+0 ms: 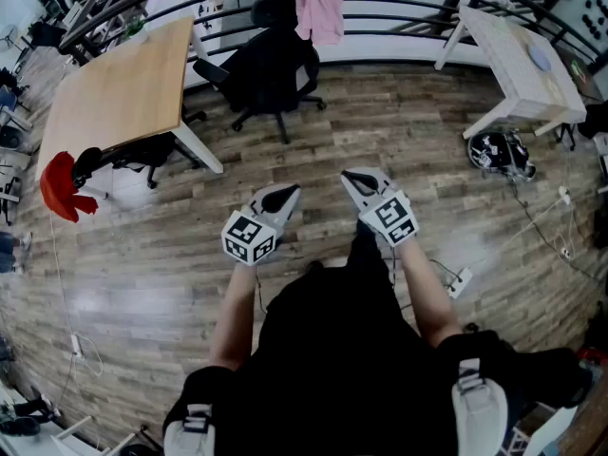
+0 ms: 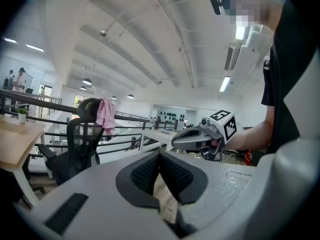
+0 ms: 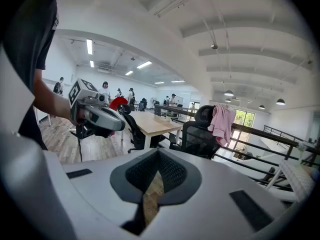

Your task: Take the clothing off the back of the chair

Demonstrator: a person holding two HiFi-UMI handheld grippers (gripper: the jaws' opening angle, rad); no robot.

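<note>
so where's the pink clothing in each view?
Head view: pink clothing top centre, draped on the black chair.
Left gripper view: left of centre, on the chair's top.
Right gripper view: right of centre, on the chair's top.
Shared landmark: the black chair beside the wooden table.

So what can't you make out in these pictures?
Pink garment, every view: too small to tell its type.
Black chair at the wooden desk, head view: partly hidden under the desktop.
Dark object on the floor, head view: too small to identify.
</note>
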